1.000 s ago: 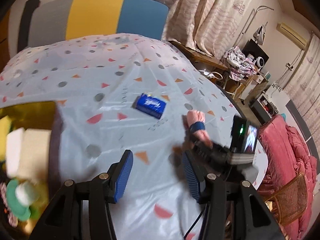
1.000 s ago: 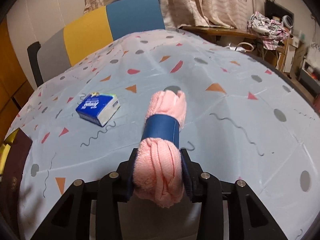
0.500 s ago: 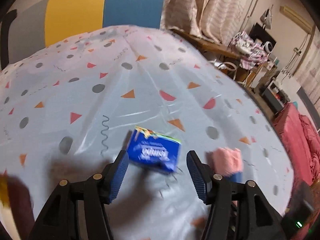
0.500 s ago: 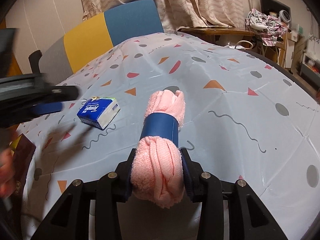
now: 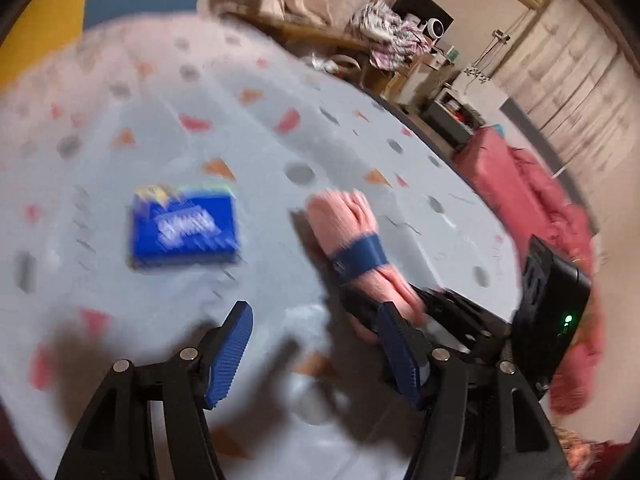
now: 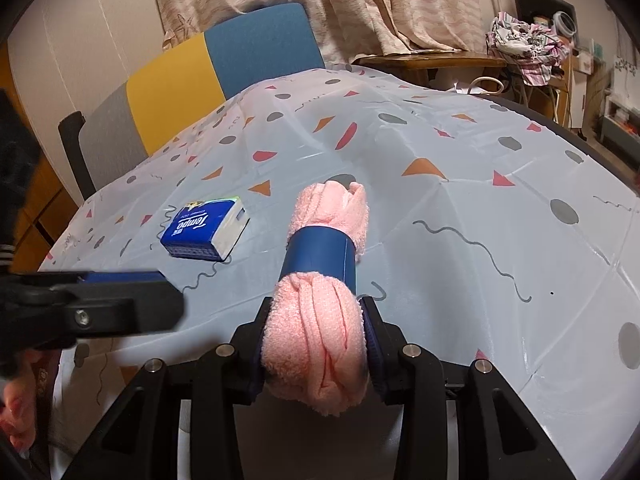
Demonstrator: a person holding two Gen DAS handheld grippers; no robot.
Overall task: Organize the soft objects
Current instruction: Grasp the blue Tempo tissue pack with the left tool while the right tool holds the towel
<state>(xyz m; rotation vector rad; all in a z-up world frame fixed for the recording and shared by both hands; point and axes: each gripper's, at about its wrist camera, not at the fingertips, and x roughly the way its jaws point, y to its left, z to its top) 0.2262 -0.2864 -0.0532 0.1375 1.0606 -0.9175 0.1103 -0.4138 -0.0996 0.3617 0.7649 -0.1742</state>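
A: What's under you?
B: A pale patterned tablecloth (image 6: 460,216), a colour-block chair (image 6: 208,76) upper left, curtains (image 6: 360,4) behind.
A: Grippers?
B: Your right gripper (image 6: 316,344) pinches the pink towel roll (image 6: 320,320) at centre; your left gripper (image 5: 316,344) has just been spreading, nothing between, tissue pack (image 5: 186,226) ahead

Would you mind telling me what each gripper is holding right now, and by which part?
The right gripper clamps the pink rolled towel at its near end, below the blue band. The left gripper, whose jaws have just been opening, holds nothing.
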